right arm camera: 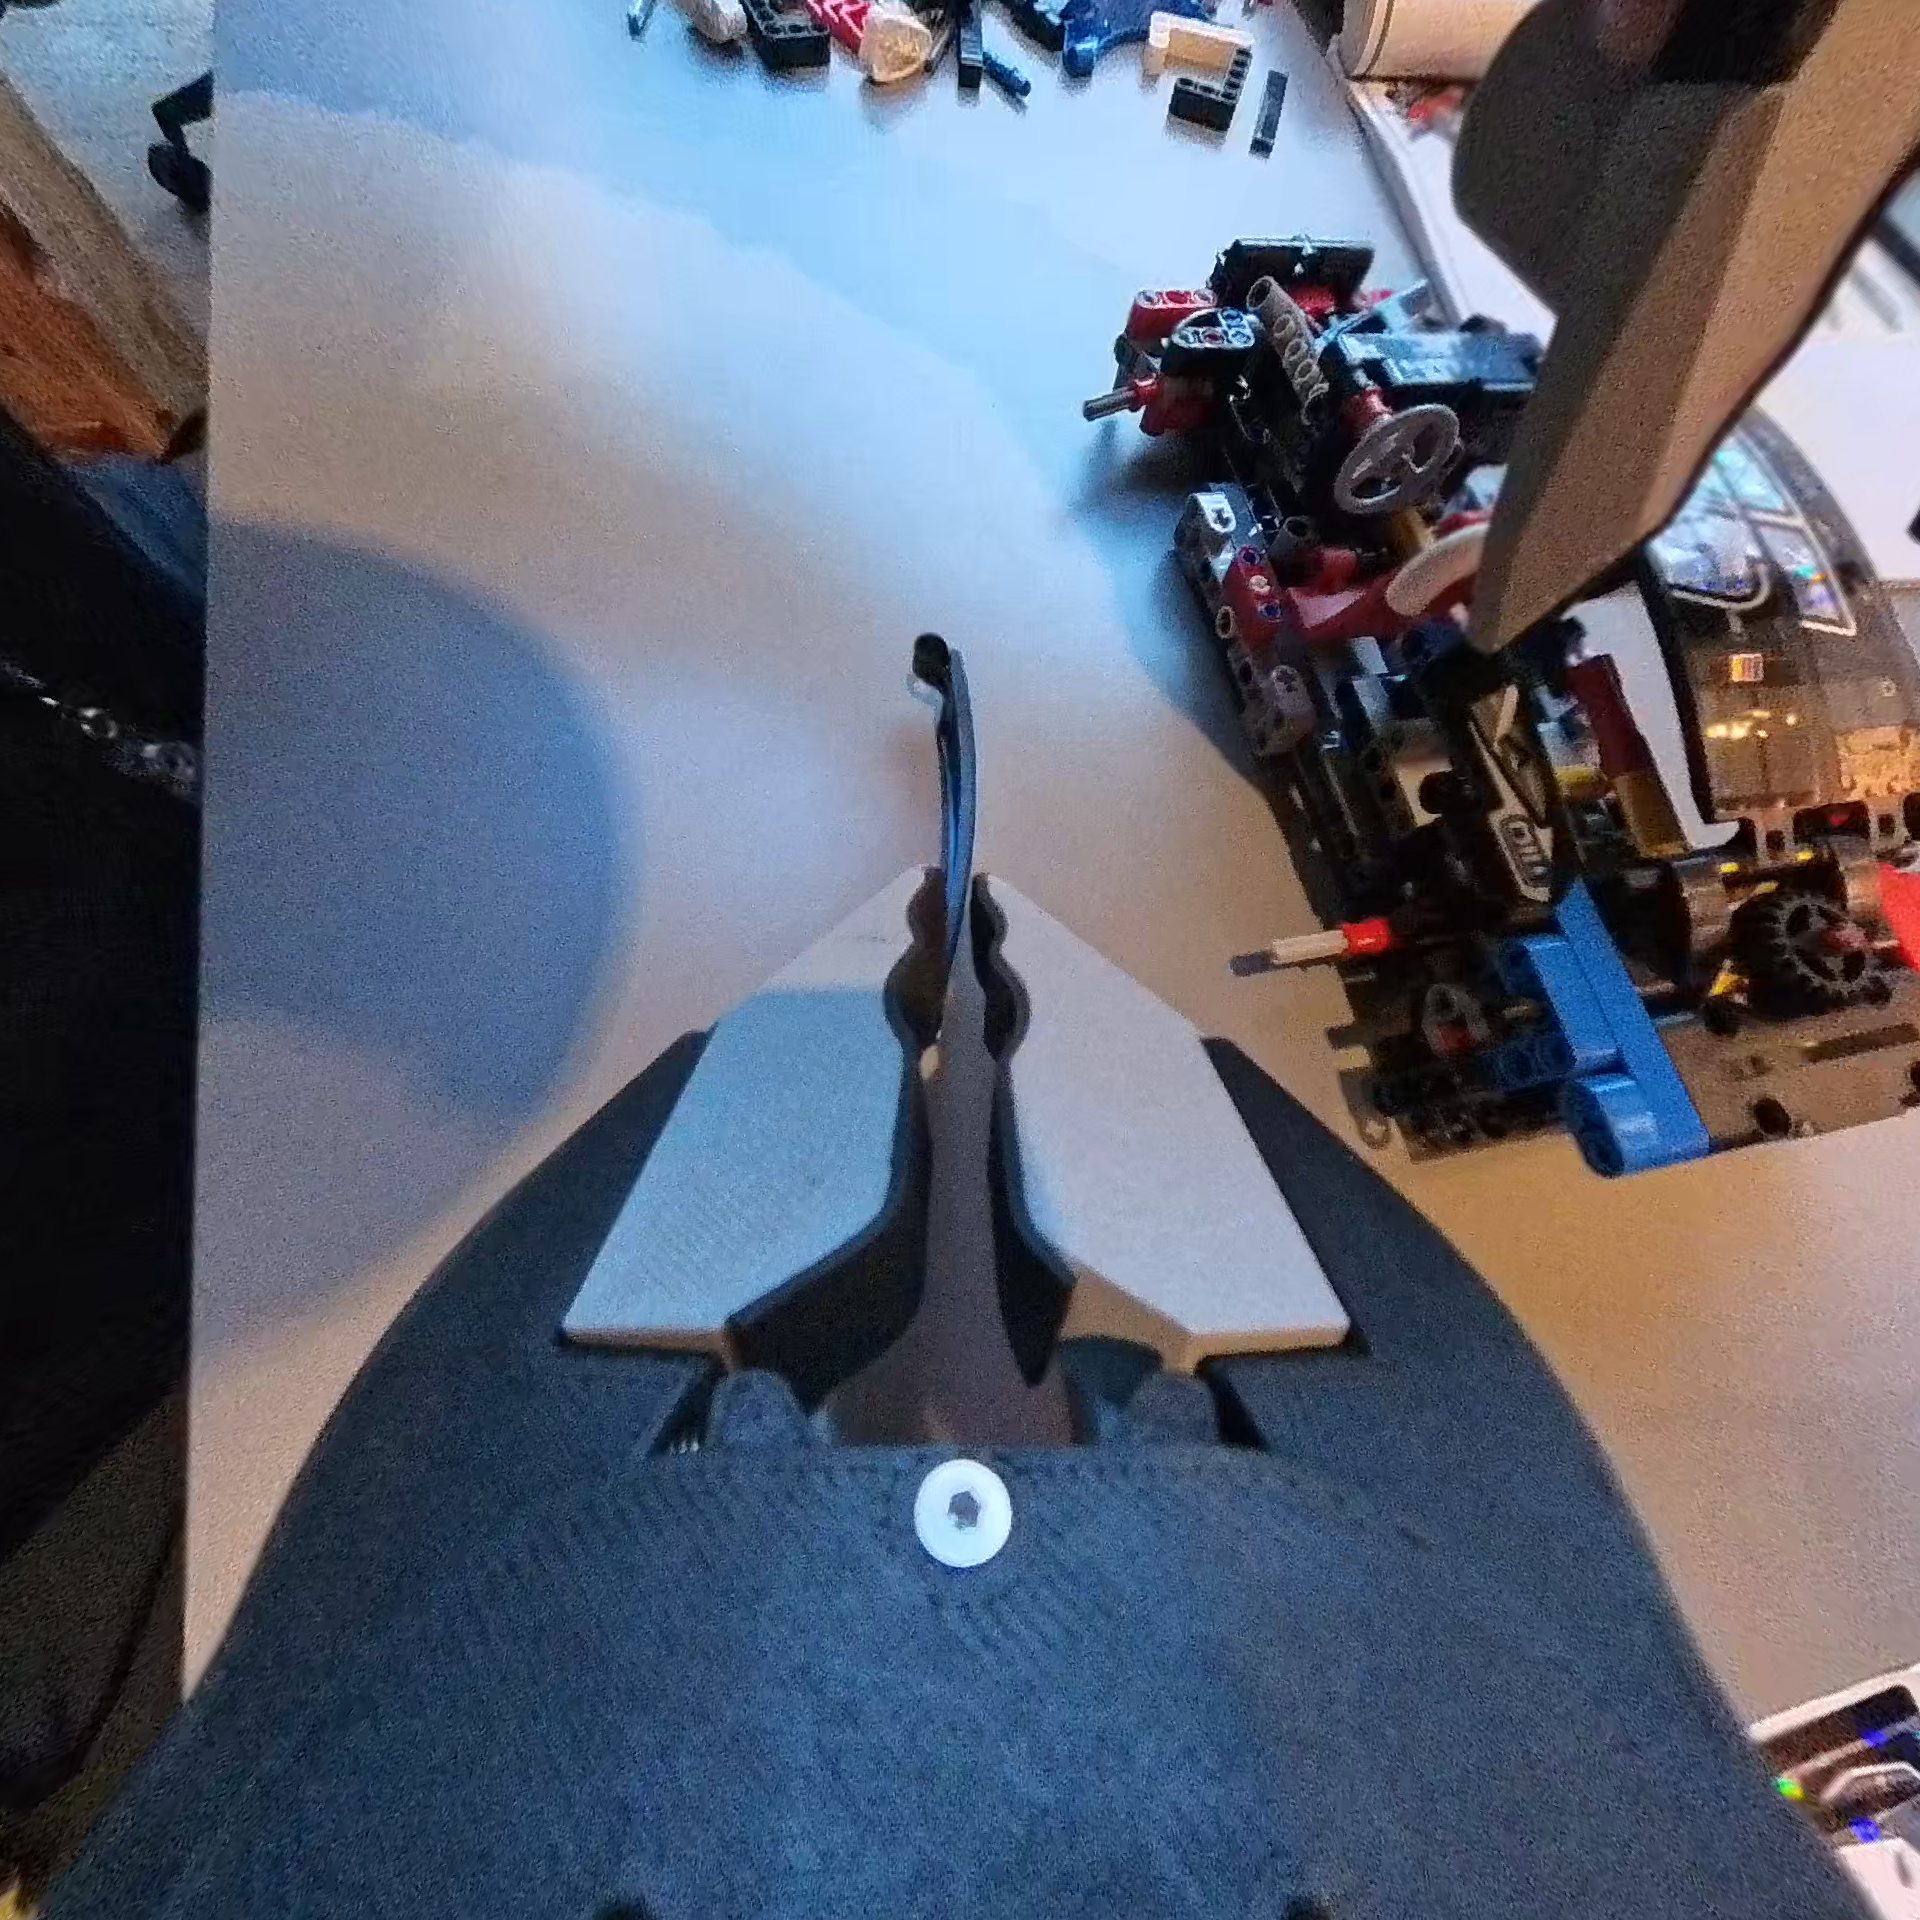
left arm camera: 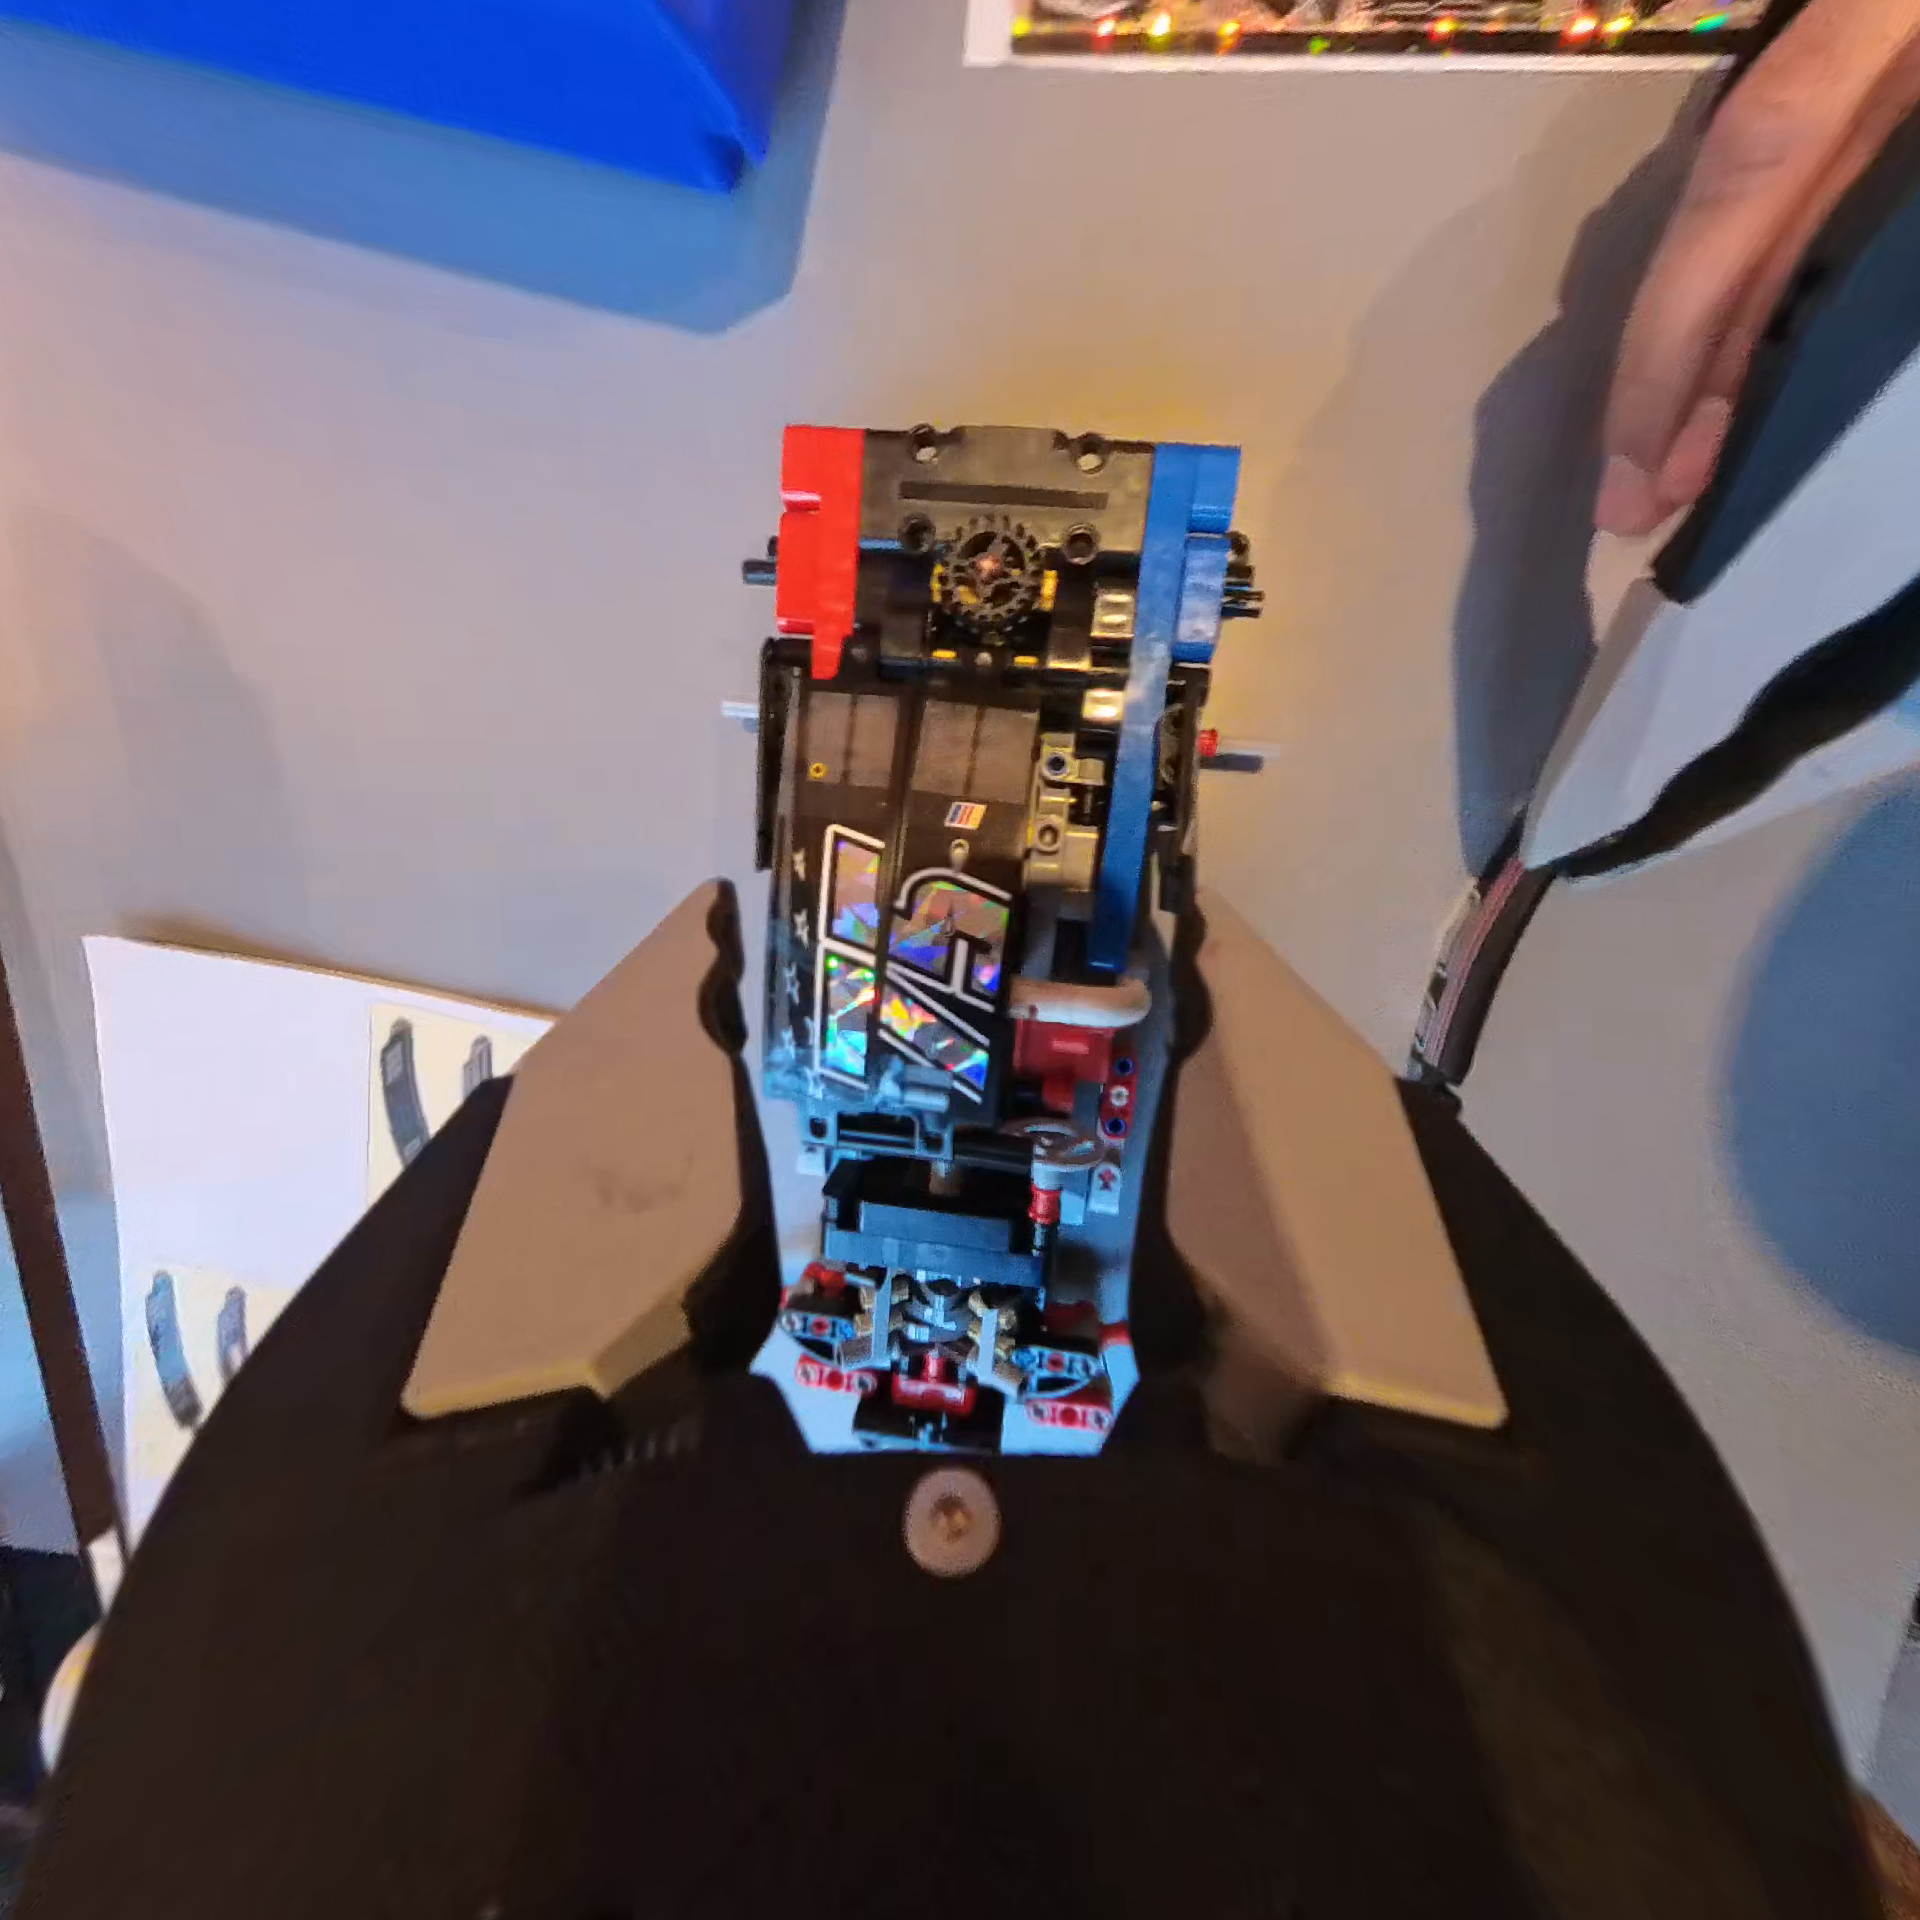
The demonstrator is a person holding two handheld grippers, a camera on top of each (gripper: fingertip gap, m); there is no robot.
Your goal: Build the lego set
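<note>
Lego car chassis [left arm camera: 977, 831]: black Technic build with a red block and blue beams at the far end, plus a shiny holographic sticker panel. It sits on the pale grey surface [left arm camera: 416, 623], clamped in the left tool.
Left tool [left arm camera: 961, 956]: tan wedge fingers closed around the chassis mid-body, one on each side. Grip looks ok, but it's squeezing over the sticker panel side, so it could slip on that smooth face.
Right tool [right arm camera: 954, 914]: pinched shut on a thin curved black-and-blue panel piece [right arm camera: 954, 769], held edge-on and poking up past the tips.
Gap: panel piece is well apart from the chassis, off to its side in the right wrist view.
Risk 1: the panel is held by a narrow edge only, so I reckon it twists or pops out once it's pushed onto pins.
Risk 2: pressing sideways could rotate the chassis in the left tool, since the bare axles don't brace it.
Risk 3: the loose axle stubs [right arm camera: 1320, 948] sticking out may catch the panel coming in.
Further out: pile of spare parts [right arm camera: 935, 42] at the far edge, instruction sheet [left arm camera: 260, 1143] near left.
</note>
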